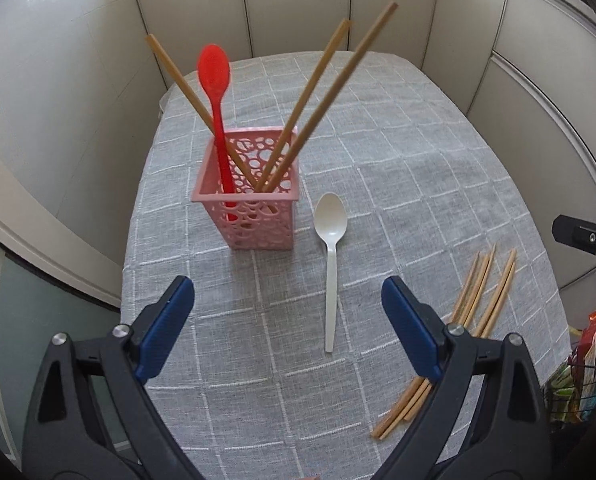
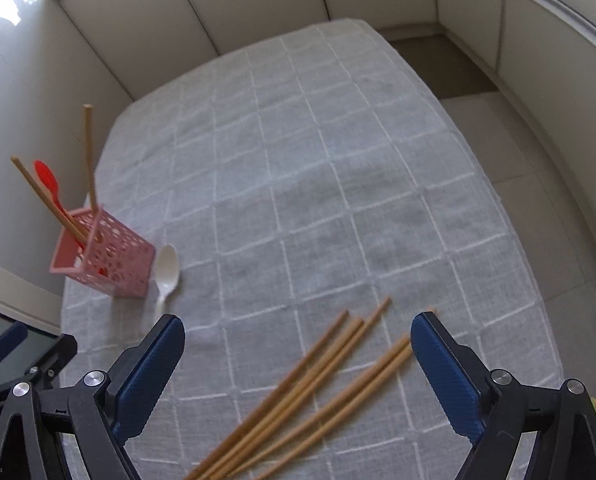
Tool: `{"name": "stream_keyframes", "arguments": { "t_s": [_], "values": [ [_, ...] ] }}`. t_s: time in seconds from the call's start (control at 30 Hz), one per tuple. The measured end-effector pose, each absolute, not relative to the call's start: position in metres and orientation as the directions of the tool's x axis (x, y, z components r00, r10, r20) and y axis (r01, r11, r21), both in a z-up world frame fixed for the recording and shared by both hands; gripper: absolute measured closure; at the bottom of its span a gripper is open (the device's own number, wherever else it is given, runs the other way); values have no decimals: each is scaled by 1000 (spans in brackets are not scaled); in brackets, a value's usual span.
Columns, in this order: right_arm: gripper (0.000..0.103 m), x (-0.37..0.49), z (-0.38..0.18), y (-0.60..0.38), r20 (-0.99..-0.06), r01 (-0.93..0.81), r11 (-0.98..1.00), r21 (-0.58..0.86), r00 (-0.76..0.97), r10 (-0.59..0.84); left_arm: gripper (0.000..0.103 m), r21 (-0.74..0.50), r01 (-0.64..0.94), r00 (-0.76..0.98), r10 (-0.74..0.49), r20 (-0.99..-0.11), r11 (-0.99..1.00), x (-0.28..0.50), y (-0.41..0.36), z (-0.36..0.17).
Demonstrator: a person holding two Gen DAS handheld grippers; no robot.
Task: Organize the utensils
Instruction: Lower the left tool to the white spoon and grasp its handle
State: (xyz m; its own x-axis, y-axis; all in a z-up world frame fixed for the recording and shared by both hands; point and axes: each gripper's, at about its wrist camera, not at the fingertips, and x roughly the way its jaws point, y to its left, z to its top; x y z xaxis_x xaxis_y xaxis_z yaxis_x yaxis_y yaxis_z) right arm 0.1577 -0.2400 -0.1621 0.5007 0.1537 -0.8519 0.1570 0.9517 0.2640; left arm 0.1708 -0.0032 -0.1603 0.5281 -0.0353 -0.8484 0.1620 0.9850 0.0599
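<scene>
The white plastic spoon is seen lying flat on the grey checked tablecloth just beside the pink perforated plastic holder, with the loose wooden chopsticks spread further right. Both the left gripper and the right gripper are held wide and empty. The spoon is judged light, stiff and slippery, best pinched across its thin handle.

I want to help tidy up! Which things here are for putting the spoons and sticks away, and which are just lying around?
For the job:
- pink plastic basket with round holes, holding a red plastic spoon and three wooden chopsticks
- white plastic spoon on the cloth
- loose wooden chopsticks on the cloth

Just lying about:
- colourful packets at the table's edge
- grey checked tablecloth
</scene>
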Motion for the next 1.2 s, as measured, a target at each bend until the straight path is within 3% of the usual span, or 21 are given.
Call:
{"name": "stream_keyframes", "arguments": {
  "t_s": [0.1, 0.17, 0.23, 0.33, 0.6, 0.9, 1.0, 1.1, 1.2],
  "values": [
    [8, 155, -176, -253, -880, 179, 954, 241, 456, 136, 9, 27, 188, 502, -72, -862, 982, 175, -10, -167],
    [8, 154, -183, -262, -891, 198, 952, 235, 435, 130, 14, -21, 210, 491, -124, -862, 977, 181, -15, -170],
    [8, 152, -189, -270, -897, 219, 946, 240, 421, 130, 32, -73, 233, 470, -178, -864, 970, 190, -21, -175],
    [8, 152, -193, -278, -900, 237, 938, 252, 414, 137, 40, -106, 235, 441, -203, -874, 966, 206, -32, -186],
    [8, 158, -203, -283, -915, 226, 944, 239, 378, 141, 60, -6, 212, 440, -101, -892, 977, 240, -60, -216],
    [8, 166, -215, -299, -913, 279, 911, 303, 358, 194, 63, 158, 179, 456, 60, -888, 971, 262, -77, -250],
    [8, 167, -218, -300, -914, 289, 905, 311, 352, 202, 71, 145, 151, 455, 62, -888, 978, 268, -77, -253],
    [8, 169, -220, -299, -918, 284, 911, 300, 345, 195, 92, 125, 121, 454, 57, -889, 985, 272, -72, -253],
    [8, 170, -223, -300, -923, 285, 913, 291, 335, 189, 97, 113, 102, 457, 54, -888, 988, 274, -69, -253]
  ]
}}
